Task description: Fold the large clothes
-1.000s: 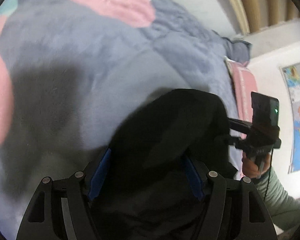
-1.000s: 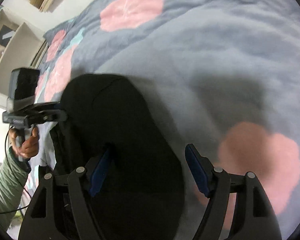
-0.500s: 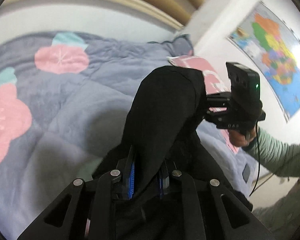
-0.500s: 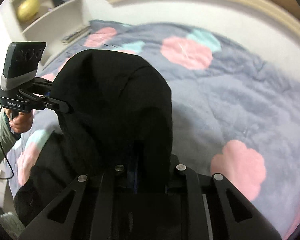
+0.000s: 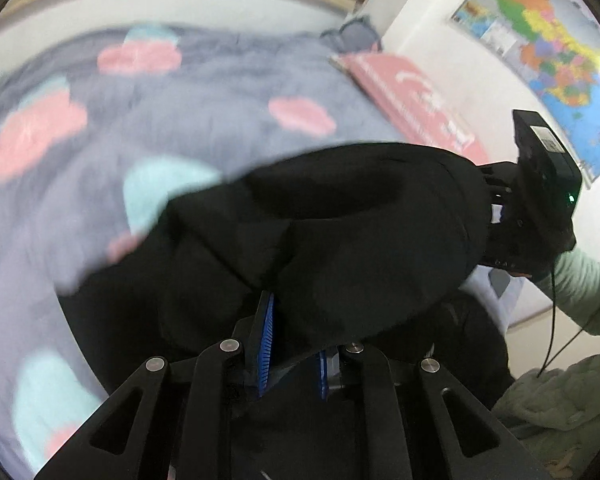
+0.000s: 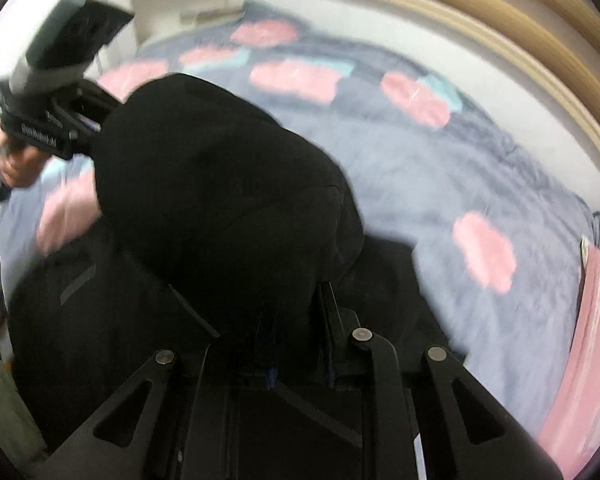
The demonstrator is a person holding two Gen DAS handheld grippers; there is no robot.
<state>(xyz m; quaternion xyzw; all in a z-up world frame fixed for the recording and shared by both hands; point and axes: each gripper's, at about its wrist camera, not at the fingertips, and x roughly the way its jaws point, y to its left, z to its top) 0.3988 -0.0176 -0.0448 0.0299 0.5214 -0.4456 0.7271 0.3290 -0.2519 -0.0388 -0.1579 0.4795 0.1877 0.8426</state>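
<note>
Bed quilt (image 5: 204, 92) fills 9–12 o'clock. Black garment (image 5: 340, 232) lifted above it, centre. My left gripper (image 5: 292, 344) and right gripper (image 6: 300, 344) both clamped on it. Keep span taut, level before lowering.

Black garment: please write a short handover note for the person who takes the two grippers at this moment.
Left gripper: shut on the black garment.
Right gripper: shut on the same garment, fabric draped over its fingers.
Position: the held edge is lifted; the rest lies on the flowered bedspread.
Done: both grips taken, edge raised.
Left: probably carry the edge over, lay it down, release; frames are blurred, so check the fold line.
</note>
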